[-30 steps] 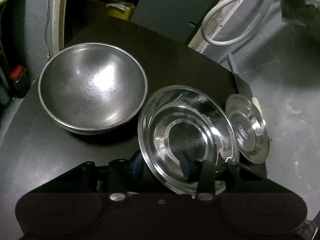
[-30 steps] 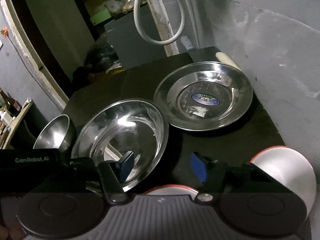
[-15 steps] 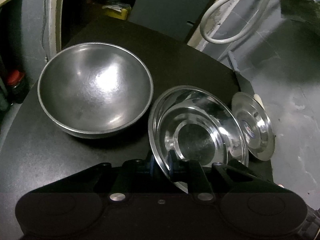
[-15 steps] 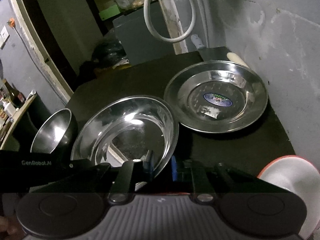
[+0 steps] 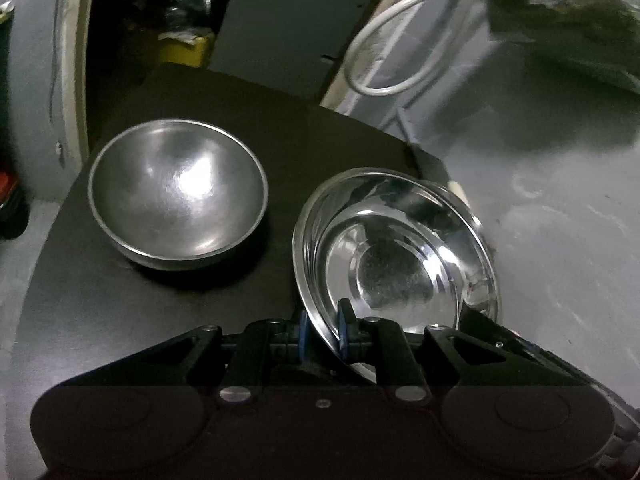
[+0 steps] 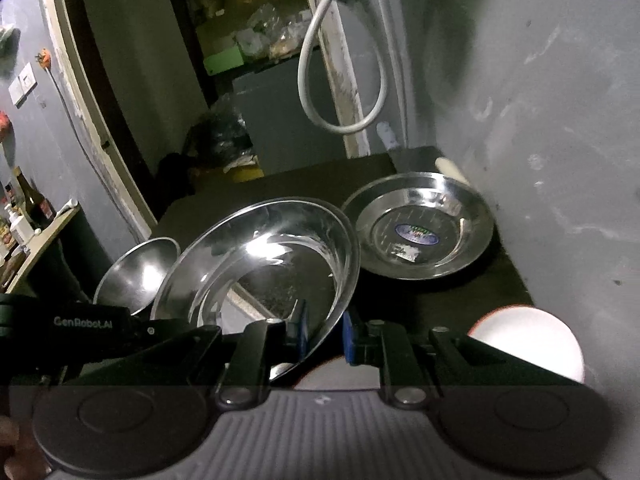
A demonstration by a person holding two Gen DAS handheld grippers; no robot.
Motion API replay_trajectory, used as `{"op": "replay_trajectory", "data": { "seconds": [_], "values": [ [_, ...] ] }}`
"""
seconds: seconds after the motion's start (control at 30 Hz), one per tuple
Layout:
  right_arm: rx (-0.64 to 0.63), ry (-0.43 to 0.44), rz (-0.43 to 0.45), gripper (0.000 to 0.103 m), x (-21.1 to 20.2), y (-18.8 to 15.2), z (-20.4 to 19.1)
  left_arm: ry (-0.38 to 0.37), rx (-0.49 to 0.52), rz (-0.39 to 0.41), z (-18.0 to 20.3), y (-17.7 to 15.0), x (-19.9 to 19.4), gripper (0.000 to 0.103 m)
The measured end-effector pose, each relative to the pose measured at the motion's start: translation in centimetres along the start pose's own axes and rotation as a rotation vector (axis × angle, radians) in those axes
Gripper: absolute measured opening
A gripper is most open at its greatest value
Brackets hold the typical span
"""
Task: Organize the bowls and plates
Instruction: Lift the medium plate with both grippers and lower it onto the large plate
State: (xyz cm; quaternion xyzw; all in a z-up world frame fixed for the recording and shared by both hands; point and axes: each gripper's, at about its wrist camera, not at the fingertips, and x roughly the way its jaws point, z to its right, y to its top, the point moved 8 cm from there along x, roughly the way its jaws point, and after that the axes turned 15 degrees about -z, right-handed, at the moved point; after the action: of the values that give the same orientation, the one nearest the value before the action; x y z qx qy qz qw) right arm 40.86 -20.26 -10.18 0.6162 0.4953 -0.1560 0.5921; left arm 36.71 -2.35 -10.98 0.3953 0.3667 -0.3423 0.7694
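Shiny round steel plate [image 5: 400, 256] tilted, rim between both tongs' blue pads.

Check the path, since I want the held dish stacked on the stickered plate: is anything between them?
Nothing visible. The left gripper and right gripper clamp the dish by its rim, and only bare table lies between it and the plate. The white round thing sits nearer, off to the right.
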Motion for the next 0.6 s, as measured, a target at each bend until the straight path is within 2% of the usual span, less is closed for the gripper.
{"op": "replay_trajectory", "data": {
  "seconds": [0.27,0.47,0.6],
  "values": [
    [0.006,-0.02,0.03,0.02,-4.6,-3.6,-3.5,0.014,0.091,0.016,-1.2,-3.0,-4.9,0.016],
    [0.025,-0.008,0.013,0.02,-5.6,-6.2,-6.0,0.058,0.132,-0.009,-3.1,-4.8,-6.8,0.016],
    [0.026,-0.005,-0.027,0.021,-5.4,-8.0,-7.2,0.081,0.147,-0.047,-4.4,-6.5,-7.3,0.016]
  ]
}}
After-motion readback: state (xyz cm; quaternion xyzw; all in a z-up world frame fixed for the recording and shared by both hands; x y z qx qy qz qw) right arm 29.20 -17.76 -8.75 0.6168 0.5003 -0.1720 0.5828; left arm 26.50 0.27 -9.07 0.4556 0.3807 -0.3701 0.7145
